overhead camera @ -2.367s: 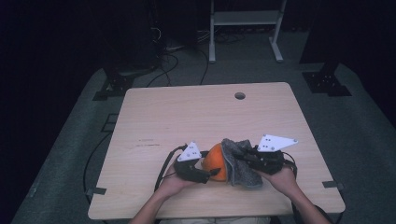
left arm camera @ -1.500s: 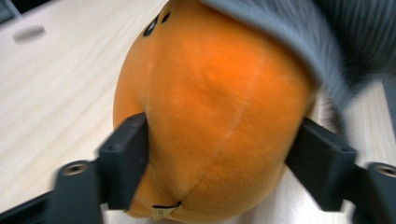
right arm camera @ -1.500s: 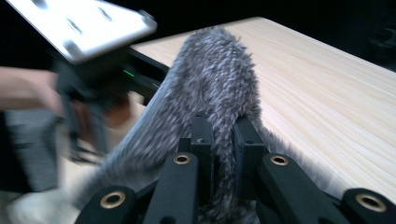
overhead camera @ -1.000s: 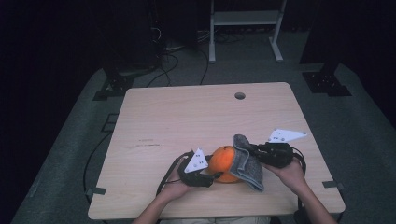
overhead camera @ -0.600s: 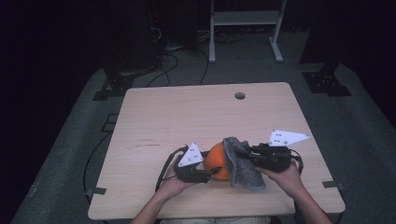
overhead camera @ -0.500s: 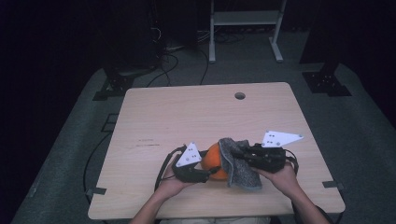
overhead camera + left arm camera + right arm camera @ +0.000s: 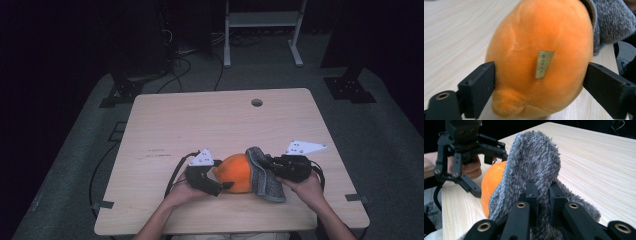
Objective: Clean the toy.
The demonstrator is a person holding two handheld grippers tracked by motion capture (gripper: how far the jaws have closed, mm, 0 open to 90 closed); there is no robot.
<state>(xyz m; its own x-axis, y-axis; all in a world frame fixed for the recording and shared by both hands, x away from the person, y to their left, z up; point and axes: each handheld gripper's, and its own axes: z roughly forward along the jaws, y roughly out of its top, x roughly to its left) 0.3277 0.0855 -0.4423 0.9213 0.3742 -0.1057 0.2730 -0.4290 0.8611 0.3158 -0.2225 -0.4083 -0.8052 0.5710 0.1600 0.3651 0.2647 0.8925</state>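
Dark floor and cables surround a pale wooden desk (image 7: 200, 125) with a small round hole (image 7: 257, 102) near its far edge. Near the front edge lies an orange plush (image 7: 235, 172), well apart from the hole. On its left side the left gripper (image 7: 223, 185) has just been opening; its jaws stand spread on either side of the plush, which sits between them, the left jaw at its flank, the right one just clear. A small tag (image 7: 543, 64) shows on the plush there. Against the plush's right side a grey cloth (image 7: 262, 175) is draped, and the right gripper (image 7: 267, 161) is clamped tight on a fold of it.
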